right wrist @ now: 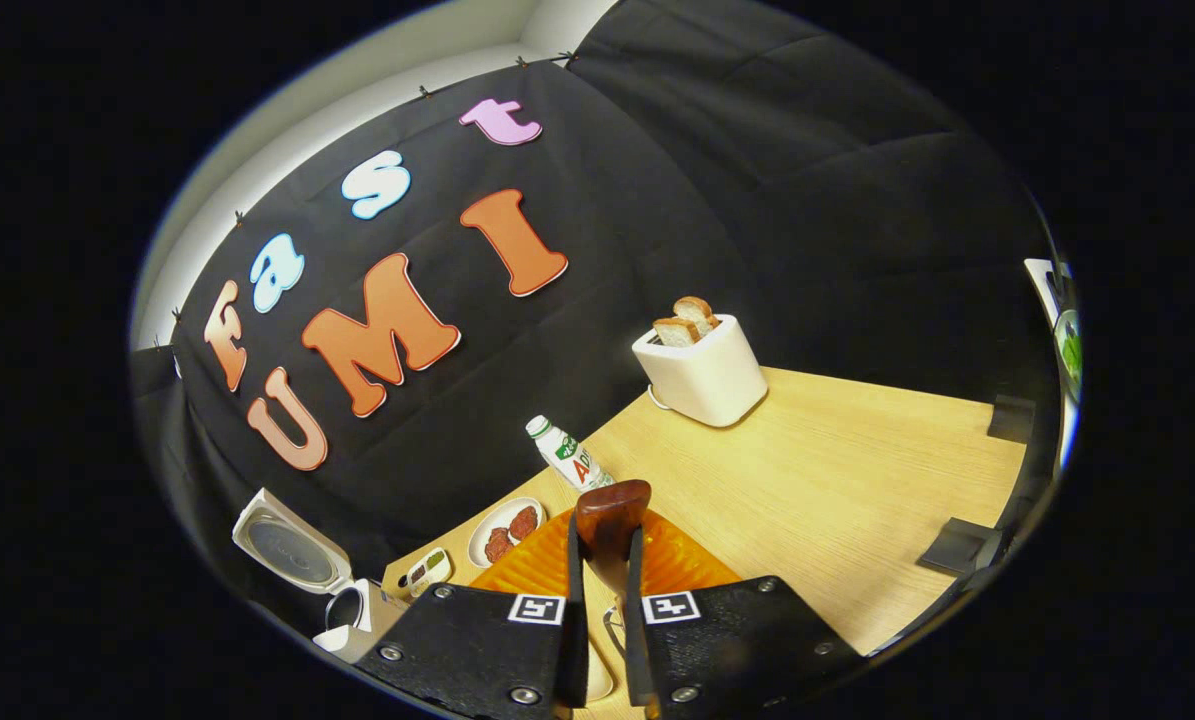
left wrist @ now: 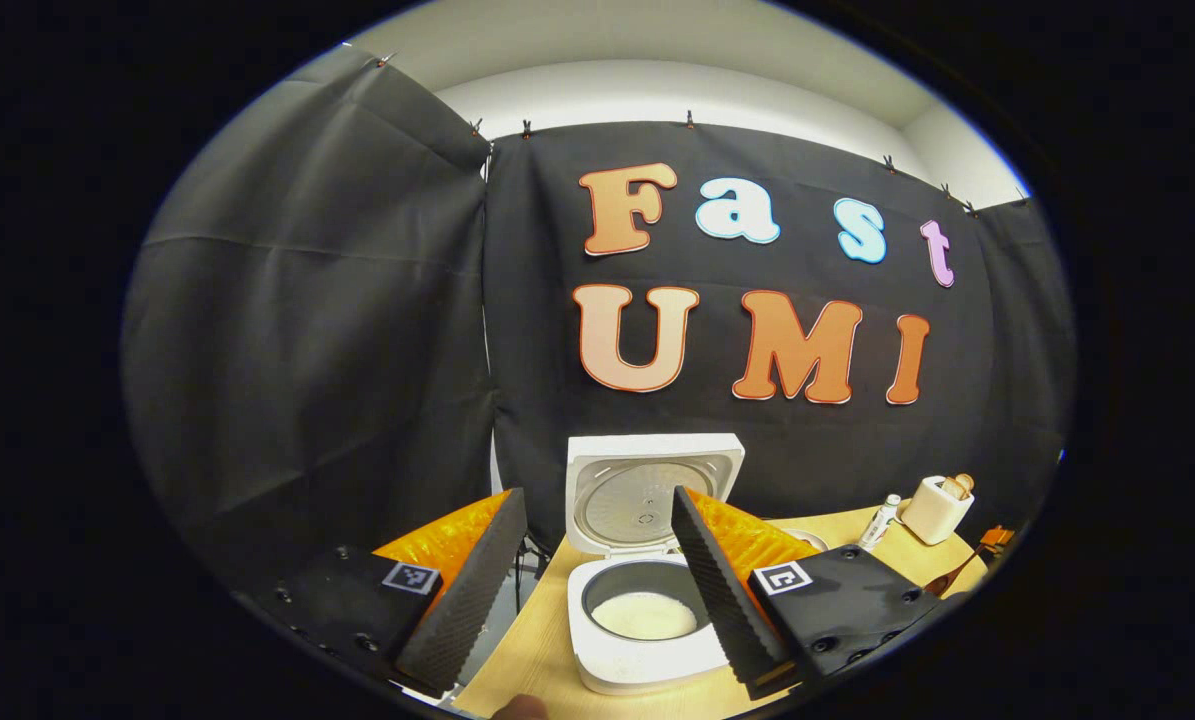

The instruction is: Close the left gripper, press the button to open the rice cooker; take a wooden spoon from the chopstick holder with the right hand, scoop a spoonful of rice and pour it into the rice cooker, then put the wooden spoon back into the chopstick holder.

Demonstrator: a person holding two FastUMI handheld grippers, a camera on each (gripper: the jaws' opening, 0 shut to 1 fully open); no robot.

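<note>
Bottom centre of the right gripper view, the right gripper (right wrist: 605, 600) is clenched on the spoon (right wrist: 612, 520) (bowl up). The left gripper (left wrist: 597, 590) is released, framing the open cooker (left wrist: 647, 600) on the worktop (left wrist: 527, 650) at bottom centre.

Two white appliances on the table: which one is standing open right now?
The rice cooker: its lid is tipped up at the back, baring the pot with rice inside. The toaster has no lid, just bread slices poking from its slots.
</note>
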